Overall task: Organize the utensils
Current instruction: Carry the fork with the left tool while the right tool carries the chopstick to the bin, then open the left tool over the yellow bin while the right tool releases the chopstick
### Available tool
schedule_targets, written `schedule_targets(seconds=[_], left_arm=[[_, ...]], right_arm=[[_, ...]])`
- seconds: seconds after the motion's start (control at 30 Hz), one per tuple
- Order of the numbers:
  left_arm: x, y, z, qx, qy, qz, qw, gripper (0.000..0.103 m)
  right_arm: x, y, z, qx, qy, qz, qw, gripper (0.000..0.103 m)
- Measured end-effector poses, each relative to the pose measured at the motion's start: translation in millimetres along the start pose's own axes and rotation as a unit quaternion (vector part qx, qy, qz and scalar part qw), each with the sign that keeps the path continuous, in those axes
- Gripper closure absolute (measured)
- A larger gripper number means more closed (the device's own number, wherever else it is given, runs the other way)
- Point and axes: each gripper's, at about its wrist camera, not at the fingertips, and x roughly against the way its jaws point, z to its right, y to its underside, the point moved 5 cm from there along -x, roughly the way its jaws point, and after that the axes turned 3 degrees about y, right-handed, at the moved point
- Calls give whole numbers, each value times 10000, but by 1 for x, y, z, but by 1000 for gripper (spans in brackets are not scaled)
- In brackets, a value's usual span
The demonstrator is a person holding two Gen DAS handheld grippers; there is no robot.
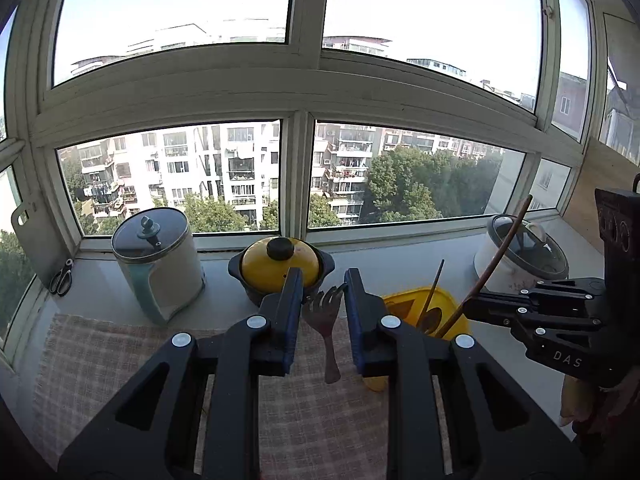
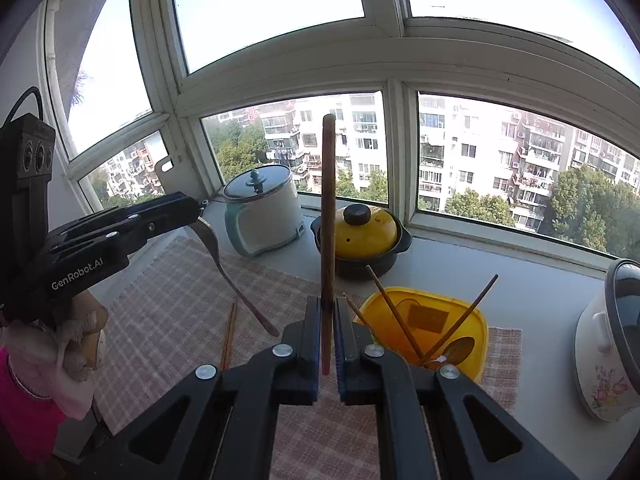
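The right gripper (image 2: 328, 322) is pinching a long wooden utensil (image 2: 328, 216) near its lower end, fingers closed on the shaft, so the stick is standing almost upright in the middle of the right wrist frame. The yellow container (image 2: 478, 322) is sitting just right of the fingers on the worktop, already holding two wooden sticks and a wooden spoon (image 2: 460, 350) that lean against its rim.

In the left wrist view, the left gripper (image 1: 322, 312) is holding a metal fork (image 1: 328, 322) between its fingers. The fingers look spread wider than the fork's neck there, yet in the right wrist view the fork is hanging from them above the checked mat (image 2: 168, 292), so the grip itself cannot be judged with certainty. One more thin stick (image 2: 229, 334) is lying on the mat at lower left of that frame.

The step in hand seems to be dropping the held utensil into the container. To do it well, the right gripper should be carrying the stick rightward over the container's open part, lowering the bottom tip clear of the leaning sticks, and releasing only once the tip is resting inside. The long free upper end could swing, so a slow tilt toward the rim is advisable.
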Motion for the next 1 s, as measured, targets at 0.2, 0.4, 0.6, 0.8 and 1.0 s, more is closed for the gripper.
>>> schedule_targets(seconds=[0.2, 0.4, 0.6, 0.8, 1.0], left_arm=[[-7, -17, 22, -15, 211, 101, 9997, 83], [-21, -27, 45, -126, 360, 87, 9992, 83], [-44, -24, 63, -114, 492, -55, 9987, 83], [-68, -10, 74, -95, 502, -286, 9983, 83], [-89, 8, 81, -120, 453, -557, 9973, 83]], right_arm=[[19, -9, 28, -134, 199, 193, 9995, 99], [24, -14, 53, -159, 454, 262, 9985, 99], [12, -8, 70, -177, 630, 135, 9978, 99], [-7, 2, 79, -184, 696, -60, 9974, 99], [-27, 15, 85, -236, 684, -317, 9969, 99]])
